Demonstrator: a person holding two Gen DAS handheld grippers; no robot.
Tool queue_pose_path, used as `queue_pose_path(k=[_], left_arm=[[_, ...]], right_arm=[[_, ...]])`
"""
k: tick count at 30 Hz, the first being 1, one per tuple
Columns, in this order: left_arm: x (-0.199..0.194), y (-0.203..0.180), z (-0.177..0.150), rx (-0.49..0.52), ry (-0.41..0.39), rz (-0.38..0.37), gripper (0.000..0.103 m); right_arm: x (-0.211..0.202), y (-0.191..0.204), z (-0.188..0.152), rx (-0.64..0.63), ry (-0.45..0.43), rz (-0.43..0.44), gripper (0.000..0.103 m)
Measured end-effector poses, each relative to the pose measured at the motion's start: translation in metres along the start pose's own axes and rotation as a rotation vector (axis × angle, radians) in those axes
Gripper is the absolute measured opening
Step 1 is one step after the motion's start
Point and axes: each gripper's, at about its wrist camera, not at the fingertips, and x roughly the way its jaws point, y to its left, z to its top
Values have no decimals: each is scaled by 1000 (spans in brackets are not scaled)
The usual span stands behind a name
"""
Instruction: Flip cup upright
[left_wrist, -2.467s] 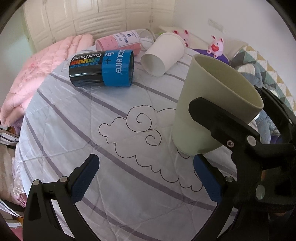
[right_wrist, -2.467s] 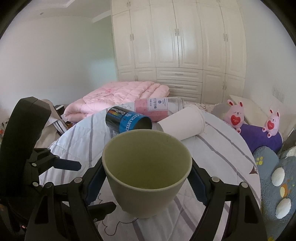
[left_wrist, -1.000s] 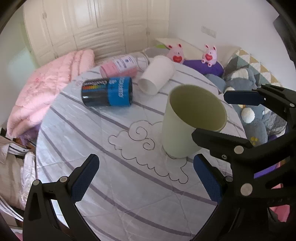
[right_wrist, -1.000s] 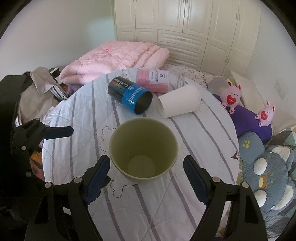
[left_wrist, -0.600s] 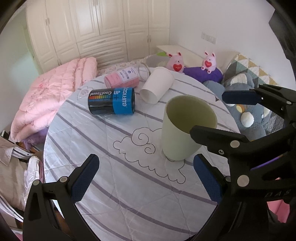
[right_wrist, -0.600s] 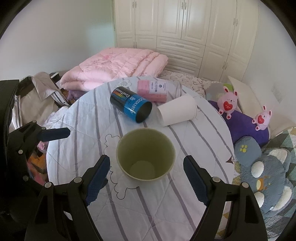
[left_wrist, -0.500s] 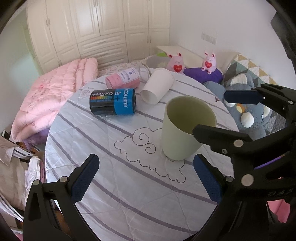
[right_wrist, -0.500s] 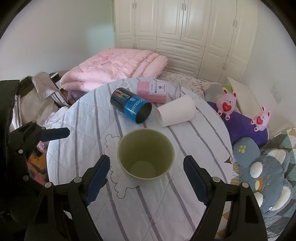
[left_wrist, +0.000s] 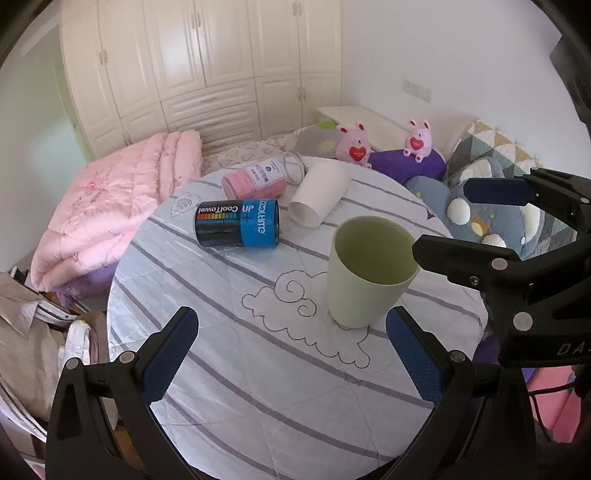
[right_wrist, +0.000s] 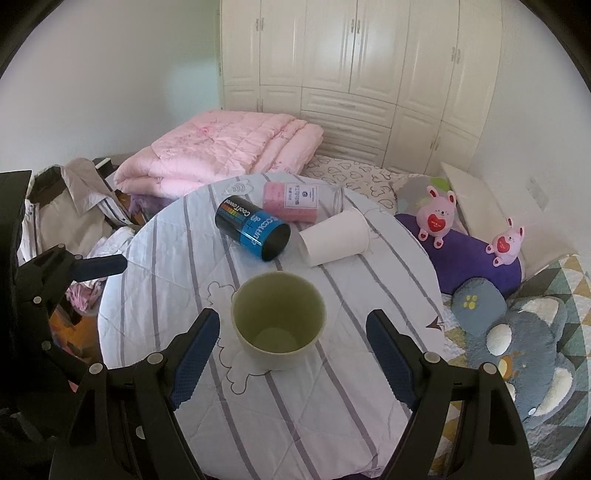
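A pale green cup (left_wrist: 365, 273) stands upright on the round table with the striped cloth (left_wrist: 229, 332); it also shows in the right wrist view (right_wrist: 279, 319), mouth up and empty. My left gripper (left_wrist: 291, 354) is open and empty, above the table's near part, left of the cup. My right gripper (right_wrist: 291, 354) is open and empty, held back from the cup, its fingers wider than the cup. The right gripper also shows at the right of the left wrist view (left_wrist: 495, 229), open, next to the cup's rim.
A blue and black can (left_wrist: 238, 223), a white paper cup (left_wrist: 319, 199) and a pink-labelled glass jar (left_wrist: 258, 179) lie on their sides at the table's far side. A pink quilt (right_wrist: 221, 151), plush toys (right_wrist: 437, 218) and cushions surround the table.
My right gripper has let go of the green cup, opened and pulled back and up. The cup stays upright on the table. My left gripper has also drawn back.
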Motion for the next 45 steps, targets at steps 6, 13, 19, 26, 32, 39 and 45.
queue_pose_path(k=[6, 13, 19, 26, 32, 39, 45], left_arm=[[-11, -2, 5, 3, -50, 31, 103], [-26, 0, 16, -35, -153, 43, 103], [-36, 4, 16, -90, -248, 54, 103], [-34, 1, 14, -105, -281, 62, 103], [-31, -3, 12, -128, -285, 37, 103], [-29, -6, 8, -155, -283, 1, 103], [-26, -5, 4, -176, -277, -13, 103]], right_arm=[[-12, 1, 2, -3, -36, -8, 83], [-32, -4, 3, 29, -146, -36, 83], [-46, -10, 0, 58, -274, -89, 88], [-49, -15, -7, 76, -367, -136, 88], [-52, -19, -18, 93, -419, -187, 88], [-58, -21, -26, 102, -463, -247, 88], [-60, -24, -34, 125, -492, -313, 88]])
